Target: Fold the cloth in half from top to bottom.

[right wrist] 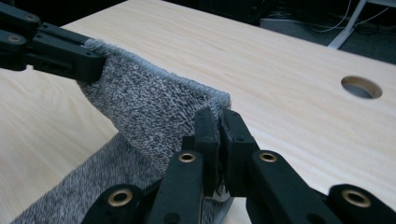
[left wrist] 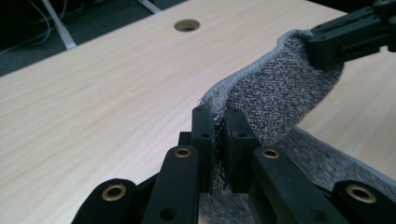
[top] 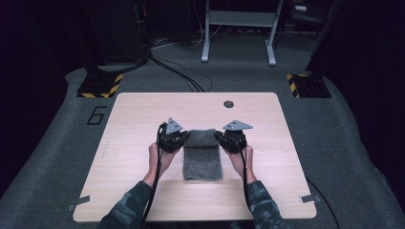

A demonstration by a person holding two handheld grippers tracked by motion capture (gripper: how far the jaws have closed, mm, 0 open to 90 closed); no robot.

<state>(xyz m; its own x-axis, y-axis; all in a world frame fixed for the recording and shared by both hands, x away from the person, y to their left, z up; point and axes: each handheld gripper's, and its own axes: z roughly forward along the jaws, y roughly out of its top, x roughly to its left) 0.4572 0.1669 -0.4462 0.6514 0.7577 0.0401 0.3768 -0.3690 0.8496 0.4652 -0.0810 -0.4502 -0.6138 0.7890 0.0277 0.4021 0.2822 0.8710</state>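
Observation:
A grey speckled towel (top: 203, 153) lies in the middle of the wooden table (top: 138, 114), its far end lifted off the surface. My left gripper (top: 183, 137) is shut on the towel's far left corner, and in the left gripper view the towel (left wrist: 275, 93) is pinched at the hemmed edge between the jaws of the left gripper (left wrist: 218, 122). My right gripper (top: 220, 137) is shut on the far right corner; in the right gripper view the towel (right wrist: 149, 109) hangs between the right gripper (right wrist: 218, 122) and the other gripper (right wrist: 70, 58). The raised edge sags between the two grippers.
A round cable hole (top: 229, 104) sits in the table near its far edge. Beyond the table are a white desk frame (top: 239, 28), floor cables (top: 176, 71) and two stands with yellow-black striped bases (top: 100, 85). Tape tabs mark the table's near corners.

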